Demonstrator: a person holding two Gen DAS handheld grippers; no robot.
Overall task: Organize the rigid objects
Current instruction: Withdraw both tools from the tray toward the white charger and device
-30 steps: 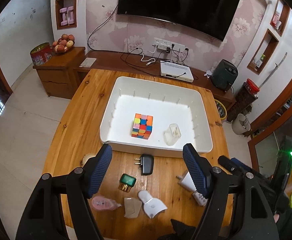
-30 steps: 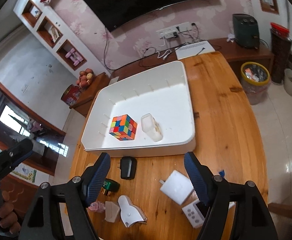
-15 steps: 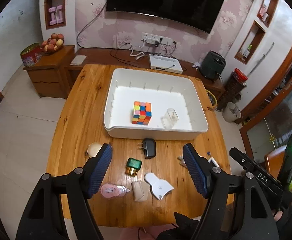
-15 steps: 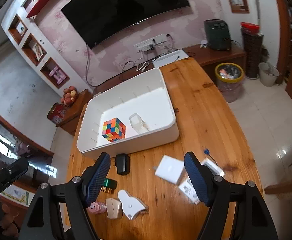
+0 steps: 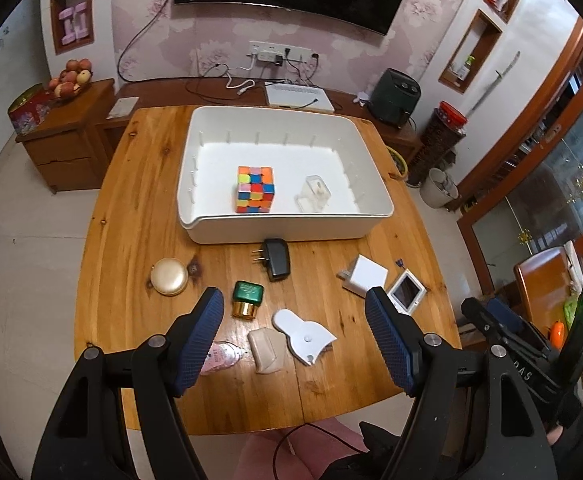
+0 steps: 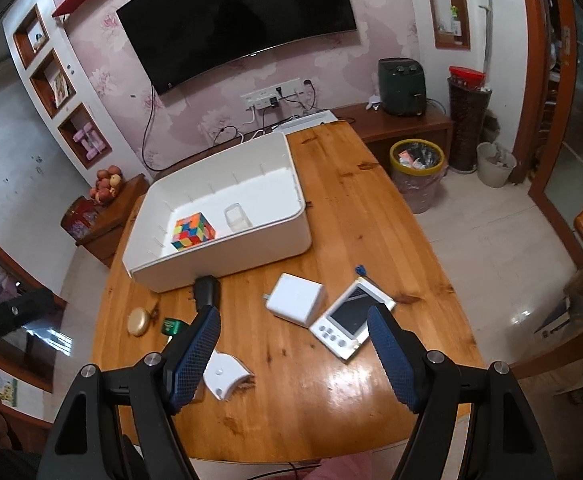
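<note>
Beside white bin [image 5: 283,228], black charger [image 5: 276,259], white adapter [image 5: 365,276], timer [image 5: 406,292]

A black television [image 6: 235,20] is mounted on the floral wall; fruit [image 5: 71,78] is piled on a side cabinet [image 5: 67,140], a yellow-rimmed bin [image 6: 417,160] is seen on the floor.

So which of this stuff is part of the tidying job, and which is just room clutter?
Job:
white bin
cube
clear box
black charger
white adapter
timer
green jar
gold compact

Lying about:
TV
fruit bowl
yellow-rimmed waste bin
</note>
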